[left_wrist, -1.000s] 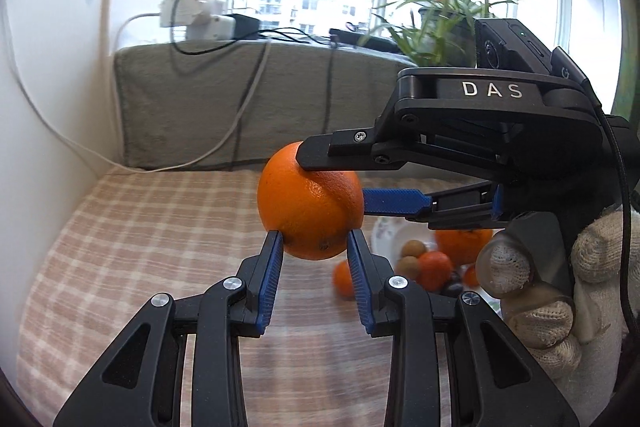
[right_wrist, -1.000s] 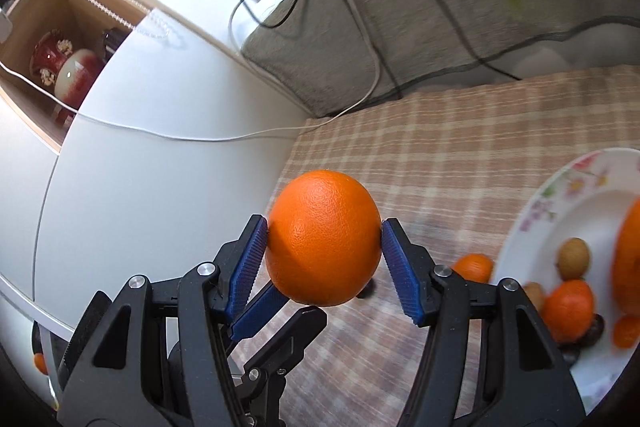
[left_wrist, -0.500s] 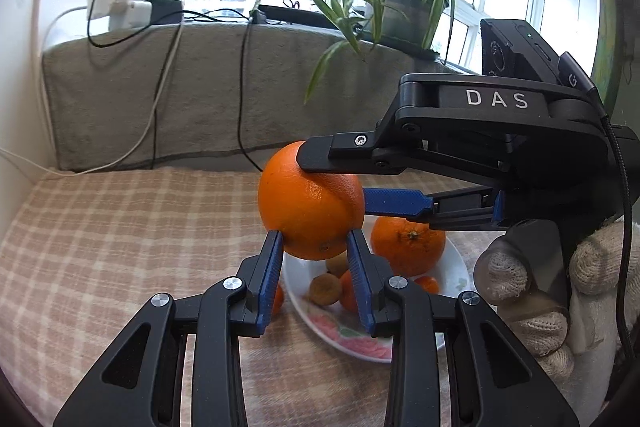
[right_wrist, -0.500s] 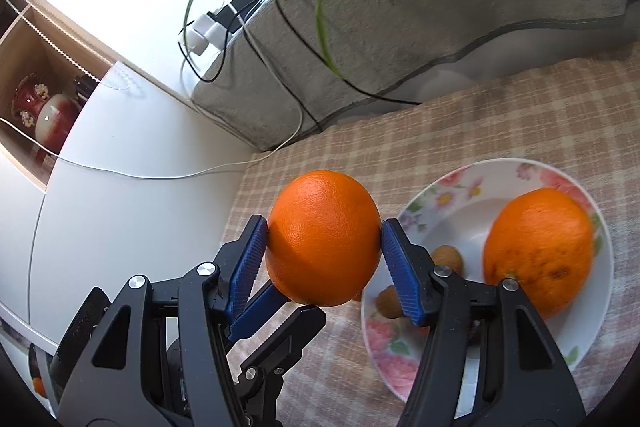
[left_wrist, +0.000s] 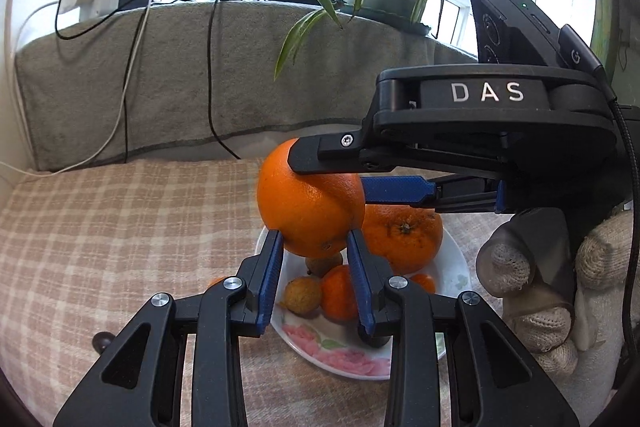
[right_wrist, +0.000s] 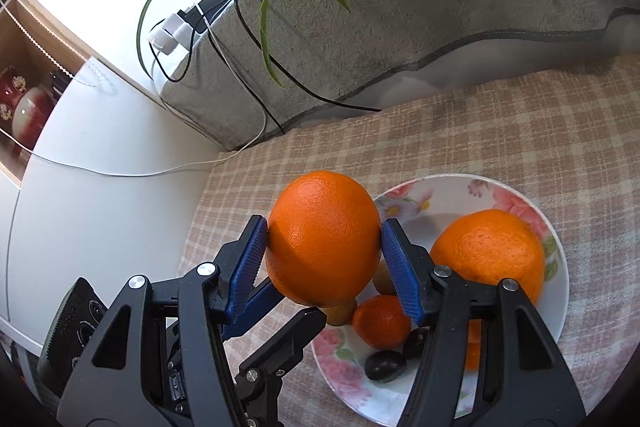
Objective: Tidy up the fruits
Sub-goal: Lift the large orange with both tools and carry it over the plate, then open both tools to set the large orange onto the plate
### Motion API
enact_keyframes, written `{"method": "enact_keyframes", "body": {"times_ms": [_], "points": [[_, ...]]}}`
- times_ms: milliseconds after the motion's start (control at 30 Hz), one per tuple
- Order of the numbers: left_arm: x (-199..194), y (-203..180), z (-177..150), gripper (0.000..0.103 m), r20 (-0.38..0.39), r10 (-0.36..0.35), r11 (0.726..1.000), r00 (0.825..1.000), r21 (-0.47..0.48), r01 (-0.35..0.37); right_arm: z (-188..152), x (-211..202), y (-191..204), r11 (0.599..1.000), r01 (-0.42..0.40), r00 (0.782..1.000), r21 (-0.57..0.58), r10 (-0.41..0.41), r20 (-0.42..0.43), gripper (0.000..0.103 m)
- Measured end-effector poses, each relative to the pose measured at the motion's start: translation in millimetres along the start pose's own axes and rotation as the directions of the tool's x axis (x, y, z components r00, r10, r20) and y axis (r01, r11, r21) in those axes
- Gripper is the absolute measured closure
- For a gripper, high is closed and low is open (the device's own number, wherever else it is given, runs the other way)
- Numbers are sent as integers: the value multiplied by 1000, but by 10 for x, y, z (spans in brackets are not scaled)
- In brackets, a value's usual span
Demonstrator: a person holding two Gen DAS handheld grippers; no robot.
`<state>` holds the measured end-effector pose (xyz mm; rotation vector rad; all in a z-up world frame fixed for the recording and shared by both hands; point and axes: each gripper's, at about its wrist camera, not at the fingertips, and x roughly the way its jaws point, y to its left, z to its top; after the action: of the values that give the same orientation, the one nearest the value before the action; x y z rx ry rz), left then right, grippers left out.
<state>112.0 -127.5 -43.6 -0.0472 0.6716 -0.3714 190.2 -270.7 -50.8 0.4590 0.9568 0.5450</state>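
Moved since a second ago: both tongs with their shared orange, carried level from over bare checked cloth to over the near rim of the plate; grip unchanged.

Item 1, large orange [right_wrist: 323,239]: held aloft, clear of the plate. Right tongs [right_wrist: 323,259] about half open, pads pressed on its two sides. Left tongs [left_wrist: 316,269] nearly closed, blue pads pinching its underside.

Item 2, flowered plate [right_wrist: 404,205]: on the worktop, directly below and beyond the tongs. Contents: second large orange [right_wrist: 488,255] to the right of the right tongs, a small mandarin [right_wrist: 380,321], two or three brownish round fruits [left_wrist: 302,294], dark grapes [right_wrist: 386,365].

Item 3, strays: one small orange fruit [left_wrist: 216,281] on the cloth just left of the plate; one dark round thing [left_wrist: 102,341] further left, near the left tongs' base.

Status, as judged: most fruit plated; held orange awaits lowering and release; the strays remain.
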Motion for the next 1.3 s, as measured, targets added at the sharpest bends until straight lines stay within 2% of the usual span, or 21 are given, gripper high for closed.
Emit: {"method": "enact_keyframes", "body": {"times_ms": [100, 200, 333, 500, 1067, 1200, 1267, 1300], "points": [[0, -10, 26, 72, 9, -1, 1000, 1000, 7, 0, 7, 20, 40, 999, 34, 999, -34, -35, -5, 41], [-12, -22, 48, 72, 17, 3, 1000, 1000, 19, -3, 12, 23, 55, 998, 32, 999, -47, -32, -6, 47], [-8, 2, 36, 72, 8, -5, 1000, 1000, 21, 5, 63, -79, 129, 994, 65, 997, -83, -63, 36, 47], [-19, 15, 12, 72, -3, -11, 1000, 1000, 26, 11, 80, -164, 150, 994, 63, 997, -84, -58, 57, 47], [-388, 32, -15, 72, 44, 2, 999, 999, 35, -4, -136, -436, 123, 992, 79, 992, -94, -69, 108, 47], [-465, 18, -23, 71, 53, 5, 999, 999, 46, -7, -190, -505, 160, 989, 104, 986, -108, -89, 138, 36], [-487, 24, -28, 64, 56, 7, 999, 998, 51, -10, -212, -534, 182, 986, 116, 984, -116, -97, 152, 32], [-506, 29, -30, 54, 59, 8, 999, 998, 50, -11, -225, -554, 196, 985, 120, 982, -123, -99, 162, 28]]}}
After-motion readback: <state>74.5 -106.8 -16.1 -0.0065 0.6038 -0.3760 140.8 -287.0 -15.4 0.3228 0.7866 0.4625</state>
